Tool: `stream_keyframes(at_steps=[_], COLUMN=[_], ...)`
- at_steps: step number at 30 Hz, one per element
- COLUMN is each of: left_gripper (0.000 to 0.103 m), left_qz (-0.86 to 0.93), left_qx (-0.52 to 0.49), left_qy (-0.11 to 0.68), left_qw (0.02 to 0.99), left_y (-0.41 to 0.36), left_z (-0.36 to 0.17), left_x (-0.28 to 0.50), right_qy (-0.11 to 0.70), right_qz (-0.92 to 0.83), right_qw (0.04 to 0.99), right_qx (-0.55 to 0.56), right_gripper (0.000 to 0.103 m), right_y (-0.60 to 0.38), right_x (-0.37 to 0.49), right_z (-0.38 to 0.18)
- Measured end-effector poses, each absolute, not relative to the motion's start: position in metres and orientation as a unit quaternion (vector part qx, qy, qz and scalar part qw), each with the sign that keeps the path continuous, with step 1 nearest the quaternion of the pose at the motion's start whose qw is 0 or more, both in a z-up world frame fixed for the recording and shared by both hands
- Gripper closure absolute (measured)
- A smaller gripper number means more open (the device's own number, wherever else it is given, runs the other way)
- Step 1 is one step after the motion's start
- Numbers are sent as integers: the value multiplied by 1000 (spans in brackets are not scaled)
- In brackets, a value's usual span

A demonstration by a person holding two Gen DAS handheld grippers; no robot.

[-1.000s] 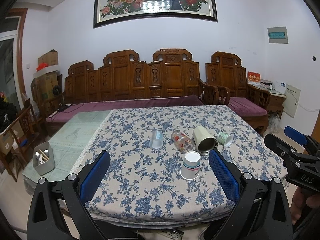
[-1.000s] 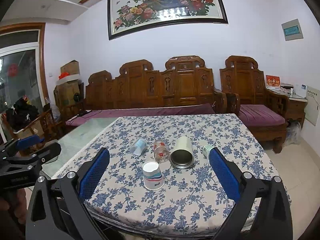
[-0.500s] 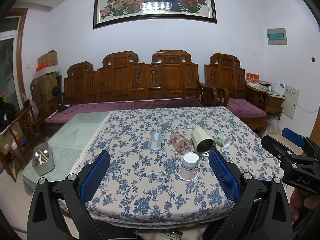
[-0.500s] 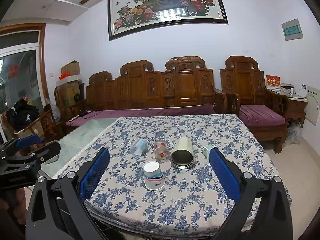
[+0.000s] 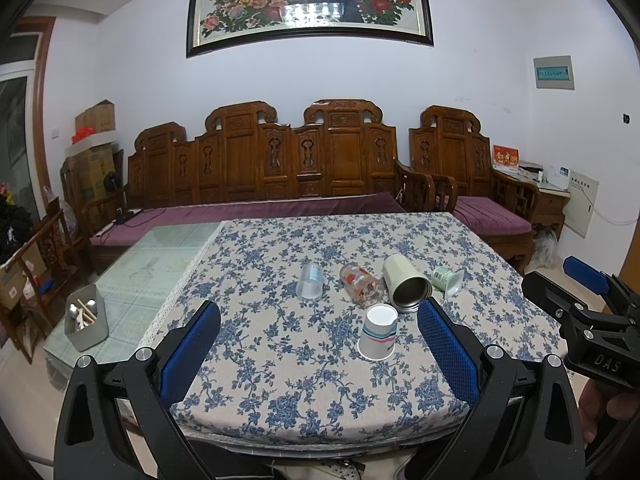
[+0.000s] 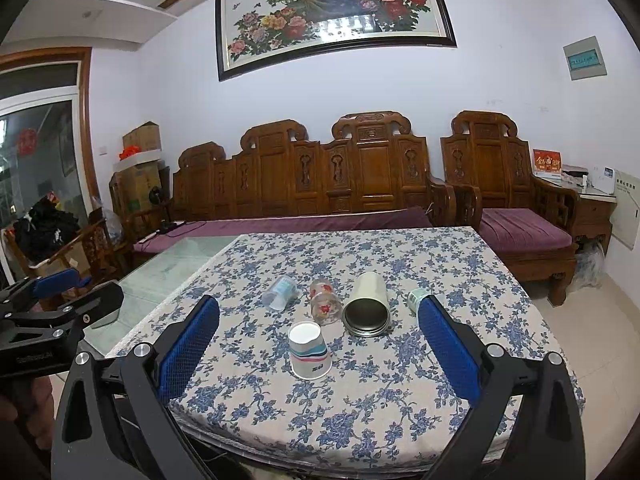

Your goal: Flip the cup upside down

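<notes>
Both tools are held short of the table's near edge, empty. The left gripper [image 5: 318, 336] has its blue-padded jaws spread wide with nothing between them, and the right gripper [image 6: 318, 332] is spread the same way.

The landmark is the paper cup [image 5: 378, 338], which stands mouth down on the flowered tablecloth [image 5: 280, 380], its white base up and coloured bands round its side; in the right wrist view the paper cup [image 6: 310, 350] sits between the two blue pads, apart from both.

Just behind it a cream metal tumbler [image 5: 406, 282] lies on its side, open mouth toward the cameras. Left of the tumbler a printed glass [image 5: 360, 284] lies tipped over, and further left a clear plastic cup [image 5: 311, 280] also lies down. Right of the tumbler a small green cup [image 5: 448, 280] lies on its side.

Far behind the paper cup stands a carved wooden bench [image 5: 280, 164] with a purple cushion, under a framed peacock painting [image 5: 310, 2].
</notes>
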State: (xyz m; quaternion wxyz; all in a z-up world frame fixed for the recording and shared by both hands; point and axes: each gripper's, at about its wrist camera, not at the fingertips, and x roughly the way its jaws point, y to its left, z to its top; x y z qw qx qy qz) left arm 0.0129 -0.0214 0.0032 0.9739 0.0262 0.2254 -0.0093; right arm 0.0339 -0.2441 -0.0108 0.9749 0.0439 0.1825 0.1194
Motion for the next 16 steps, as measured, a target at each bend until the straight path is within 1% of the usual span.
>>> stream_keyframes(at_steps=[16], left_gripper=[8], left_qz=[-9], left_qx=[25], left_qy=[225], left_qw=[974], left_y=[-22], left_z=[4], left_x=[11], right_qy=[182], right_qz=[122], right_qw=[975], right_qx=[45], right_gripper=[3], right_y=[-240], right_x=[32], right_z=[-11])
